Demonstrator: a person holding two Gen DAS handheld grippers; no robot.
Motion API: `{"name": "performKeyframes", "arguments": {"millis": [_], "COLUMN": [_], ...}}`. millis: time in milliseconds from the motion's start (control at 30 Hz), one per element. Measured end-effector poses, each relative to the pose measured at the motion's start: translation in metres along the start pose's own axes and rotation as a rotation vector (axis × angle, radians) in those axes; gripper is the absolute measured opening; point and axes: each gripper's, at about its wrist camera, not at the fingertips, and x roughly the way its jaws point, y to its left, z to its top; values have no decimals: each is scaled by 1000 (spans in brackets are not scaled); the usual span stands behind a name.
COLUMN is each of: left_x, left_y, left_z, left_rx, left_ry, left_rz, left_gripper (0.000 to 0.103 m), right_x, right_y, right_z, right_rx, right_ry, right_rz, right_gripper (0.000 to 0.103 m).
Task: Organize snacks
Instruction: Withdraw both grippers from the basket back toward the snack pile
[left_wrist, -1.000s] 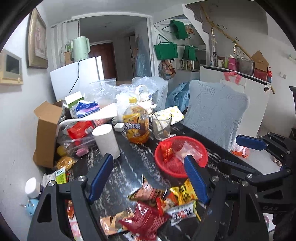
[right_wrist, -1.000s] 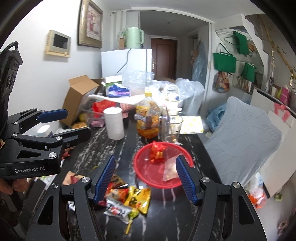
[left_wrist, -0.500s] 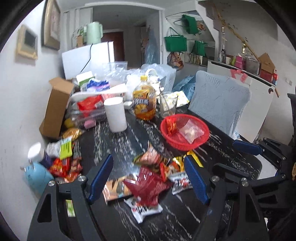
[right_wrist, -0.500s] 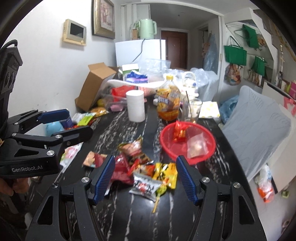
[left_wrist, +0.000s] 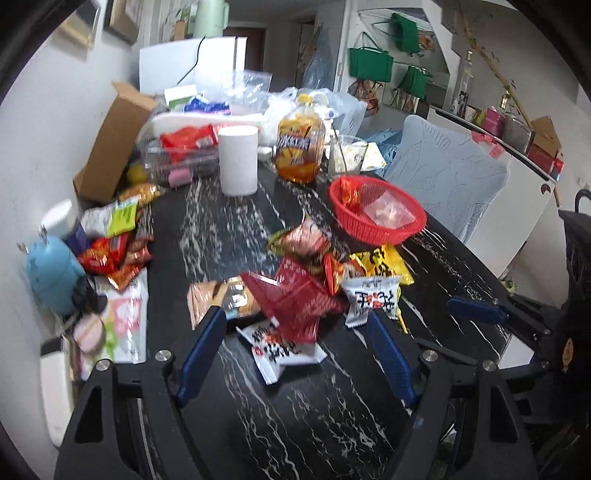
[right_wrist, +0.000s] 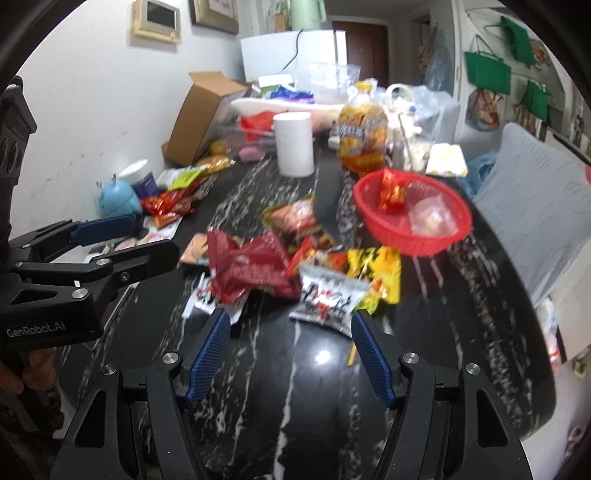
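Observation:
A heap of snack packets lies mid-table: a dark red bag (left_wrist: 295, 299) (right_wrist: 247, 269), a white packet with red and black print (left_wrist: 373, 299) (right_wrist: 328, 295), a yellow packet (left_wrist: 384, 262) (right_wrist: 380, 269) and a brown one (left_wrist: 218, 299). Behind them stands a red basket (left_wrist: 406, 236) (right_wrist: 406, 243) holding a red packet (left_wrist: 349, 192) and a clear bag (left_wrist: 388, 214). My left gripper (left_wrist: 295, 317) hangs open just short of the heap, holding nothing. My right gripper (right_wrist: 289, 314) is open too, in front of the white packet. Both views are slightly blurred.
A second heap of snacks (left_wrist: 110, 251) lies by the left wall beside a blue round toy (left_wrist: 51, 273). Farther back stand a paper roll (left_wrist: 238, 162), an orange drink bottle (left_wrist: 301, 147), a glass (left_wrist: 345, 155) and a cardboard box (left_wrist: 110, 140). A pale blue chair (left_wrist: 450, 177) stands at the table's right.
Both grippers have sunk toward the table and tipped downward, so the snack heap now sits nearer their fingertips. Neither jaw opening has changed.

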Motion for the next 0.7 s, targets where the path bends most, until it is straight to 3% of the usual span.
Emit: {"name": "performKeyframes", "arguments": {"millis": [700], "left_x": [75], "left_y": [7], "left_z": [-31], "left_rx": [-96], "left_ry": [173], "left_rz": [-31], "left_gripper": [78], "right_x": [49], "right_y": [-19], "right_z": [-31], "right_rx": [80], "right_ry": [127], "right_rz": [35], "right_gripper": [69]}}
